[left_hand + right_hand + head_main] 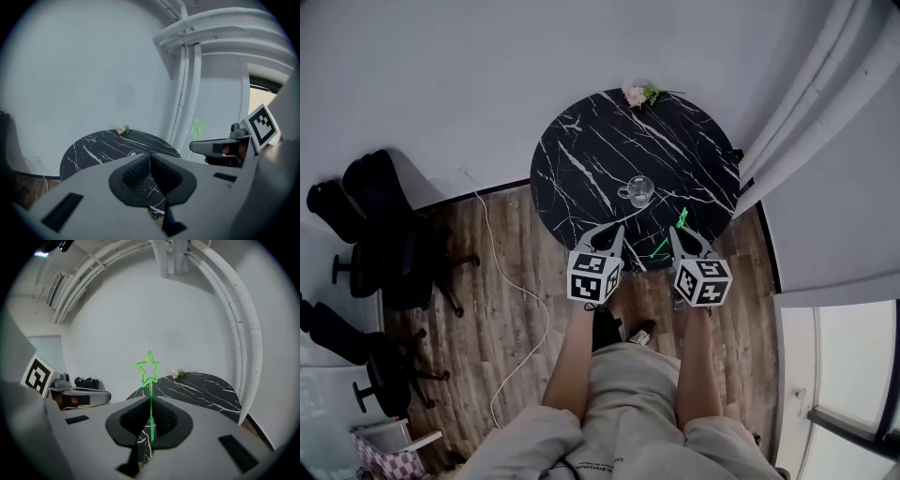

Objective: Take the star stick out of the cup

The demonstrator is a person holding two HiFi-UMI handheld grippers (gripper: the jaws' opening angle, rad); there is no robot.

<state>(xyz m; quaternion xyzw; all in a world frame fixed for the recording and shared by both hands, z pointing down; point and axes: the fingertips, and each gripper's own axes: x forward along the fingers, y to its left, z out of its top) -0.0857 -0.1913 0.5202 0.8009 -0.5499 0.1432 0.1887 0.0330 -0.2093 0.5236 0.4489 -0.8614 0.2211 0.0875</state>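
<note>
Wood floor beneath round black marble bench in head view; glass cup upright near front edge, flowers at far rim. Left tool and right tool side by side over near edge; green star stick slanted at right tool, clear of cup.

Left gripper view: jaws pressed together, nothing between.

Right gripper view: jaws clamped on stick's shaft, star upright above them.

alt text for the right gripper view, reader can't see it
The right gripper is shut on a green star stick, held upright with its star above the jaws. Behind are a black marble table with a flower, and the left gripper at left.
</note>
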